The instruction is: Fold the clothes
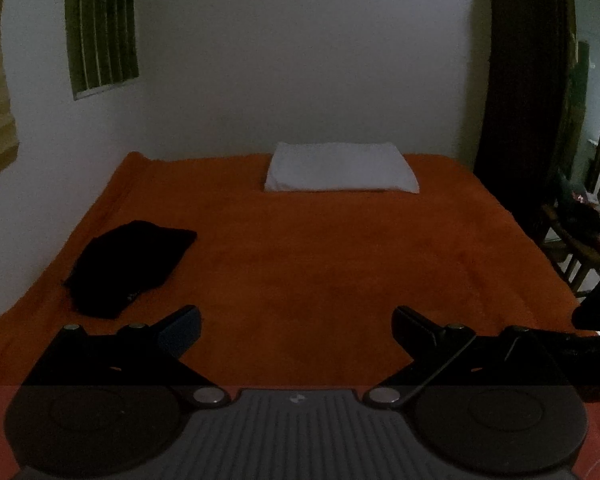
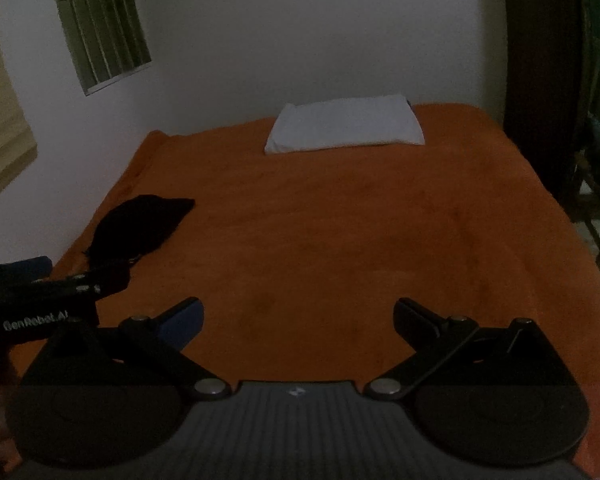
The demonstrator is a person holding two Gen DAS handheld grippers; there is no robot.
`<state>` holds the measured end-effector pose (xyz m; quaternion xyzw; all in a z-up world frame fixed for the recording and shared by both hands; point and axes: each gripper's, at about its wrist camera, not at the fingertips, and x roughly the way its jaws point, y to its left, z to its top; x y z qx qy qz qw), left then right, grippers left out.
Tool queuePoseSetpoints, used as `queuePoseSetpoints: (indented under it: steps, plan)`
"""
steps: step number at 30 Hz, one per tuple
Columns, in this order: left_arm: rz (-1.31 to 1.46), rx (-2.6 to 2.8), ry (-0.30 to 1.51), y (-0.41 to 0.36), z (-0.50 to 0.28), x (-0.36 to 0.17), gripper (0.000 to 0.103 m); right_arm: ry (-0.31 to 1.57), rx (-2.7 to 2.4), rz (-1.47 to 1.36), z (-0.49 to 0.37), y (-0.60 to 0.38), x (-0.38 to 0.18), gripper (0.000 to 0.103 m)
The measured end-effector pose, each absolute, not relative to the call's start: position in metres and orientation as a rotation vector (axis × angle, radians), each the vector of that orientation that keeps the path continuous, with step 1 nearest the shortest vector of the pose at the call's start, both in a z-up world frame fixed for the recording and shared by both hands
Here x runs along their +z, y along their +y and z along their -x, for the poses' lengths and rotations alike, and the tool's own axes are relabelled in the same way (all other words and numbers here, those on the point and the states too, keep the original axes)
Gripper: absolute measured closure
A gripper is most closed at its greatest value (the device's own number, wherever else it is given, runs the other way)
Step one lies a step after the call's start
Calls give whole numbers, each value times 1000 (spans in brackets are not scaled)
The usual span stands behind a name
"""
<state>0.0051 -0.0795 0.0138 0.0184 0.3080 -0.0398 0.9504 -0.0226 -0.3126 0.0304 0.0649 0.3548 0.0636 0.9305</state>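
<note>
A black garment (image 1: 130, 266) lies bunched on the left side of the orange bed cover (image 1: 320, 264). In the right wrist view the same black garment (image 2: 140, 226) sits on the orange bed cover (image 2: 340, 240), farther off to the left. My left gripper (image 1: 296, 322) hovers above the near part of the bed, open and holding nothing, with the garment ahead of its left finger. My right gripper (image 2: 296, 316) is open too, over bare cover. The left gripper's body (image 2: 40, 292) shows at the left edge of the right wrist view, between me and the garment.
A white pillow (image 1: 340, 172) lies at the head of the bed against the white wall. A louvred window (image 1: 100, 28) is high on the left. A dark wooden post (image 1: 520, 80) and a wooden chair (image 1: 572, 240) stand right of the bed.
</note>
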Motion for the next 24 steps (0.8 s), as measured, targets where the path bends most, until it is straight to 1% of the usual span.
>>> queuePoseSetpoints:
  steps: [8,14,24]
  plan:
    - [-49,-85,626,-82,-1,12,0,707,136,-133,24,-309,36,0]
    - [-88,-118,621,-83,1,13,0,756,187,-199,12,-304,34,0]
    - [-90,-127,622,-81,-1,11,0,744,163,-181,9,-294,36,0]
